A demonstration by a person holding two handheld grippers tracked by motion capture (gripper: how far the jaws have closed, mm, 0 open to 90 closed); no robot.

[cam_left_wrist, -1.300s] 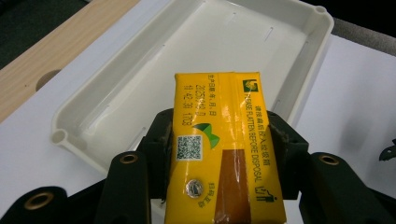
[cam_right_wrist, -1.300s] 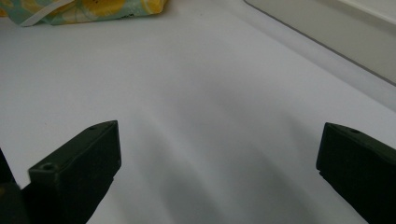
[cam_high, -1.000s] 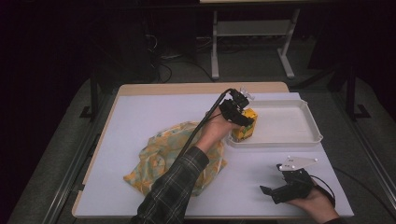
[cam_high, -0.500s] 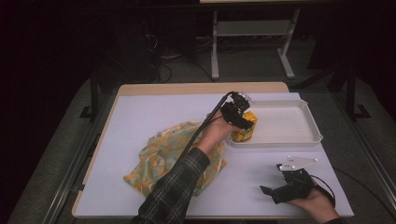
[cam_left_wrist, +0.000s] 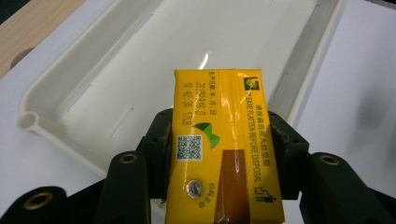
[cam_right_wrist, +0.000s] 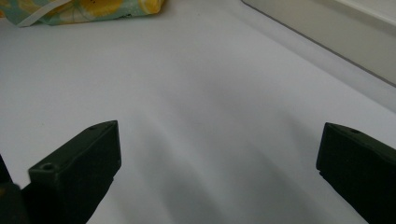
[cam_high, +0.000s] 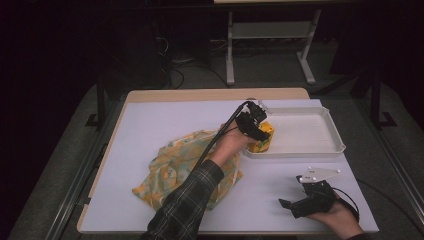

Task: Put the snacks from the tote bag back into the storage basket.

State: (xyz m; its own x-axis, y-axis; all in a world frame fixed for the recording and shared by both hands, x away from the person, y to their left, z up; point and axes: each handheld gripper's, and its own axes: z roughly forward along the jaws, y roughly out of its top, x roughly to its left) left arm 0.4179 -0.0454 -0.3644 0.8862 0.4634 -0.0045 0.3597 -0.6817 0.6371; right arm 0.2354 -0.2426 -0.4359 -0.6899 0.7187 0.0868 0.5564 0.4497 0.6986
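We hold a small yellow paper drink box point(cam_left_wrist: 224, 149) in our left claw point(cam_high: 256, 126), and the two black jaws press on both of its sides. A moment ago the box hung a little higher, at the near left corner of the shallow white plastic tray point(cam_high: 320, 150). Now it has come down a bit lower at that same corner, so we think it is about to be set inside the tray. In the left claw's view the box sits just over the tray's near rim, with the bare tray floor behind it. We cannot tell if the bottom of the box touches the tray yet. Our right claw point(cam_high: 306, 199) has not moved. It rests on the white counter point(cam_high: 165, 120) near the front edge, well apart from the tray, its jaws stand wide open, and it holds nothing. The crumpled yellow and green cloth with fruit pictures point(cam_high: 175, 165) lies on the counter under our left arm, just beside the tray. Next we should lower the box until it stands flat, then open the left claw slowly so the box does not tip over.
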